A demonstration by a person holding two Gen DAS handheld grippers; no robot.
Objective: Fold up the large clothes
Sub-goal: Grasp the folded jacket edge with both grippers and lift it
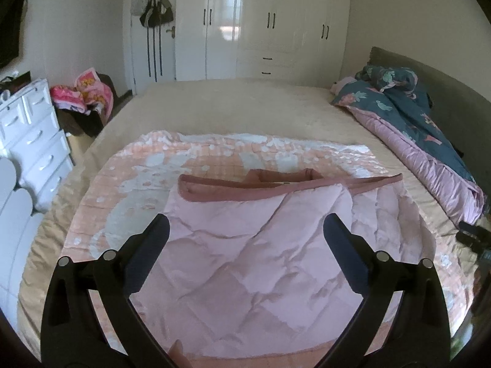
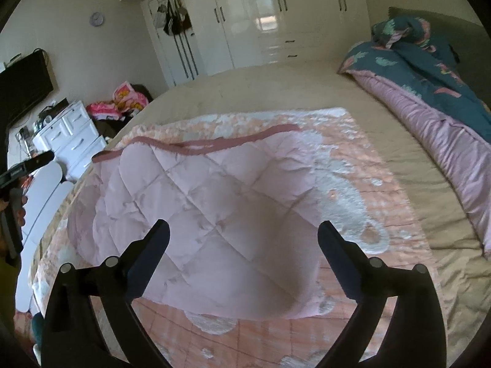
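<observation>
Left hand-held gripper (image 1: 245, 234) hovering over quilt (image 1: 254, 245), fingers spread wide, pinching nothing. Right hand-held gripper (image 2: 244, 234) likewise hanging spread and empty above quilt (image 2: 214, 214). Pink quilt lying partly folded on bed (image 1: 233, 107), pale side turned up, darker pink border (image 1: 276, 184) running along far edge, patterned side showing around fold. Teal duvet (image 1: 408, 104) lying bunched by headboard at right. Dresser (image 1: 33, 141) standing left of bed. Wardrobe (image 1: 264, 21) standing at far wall.

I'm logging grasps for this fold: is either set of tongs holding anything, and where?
Nothing is held. The left tongs and right tongs both hang open above the pink quilt, gripping no part.
</observation>
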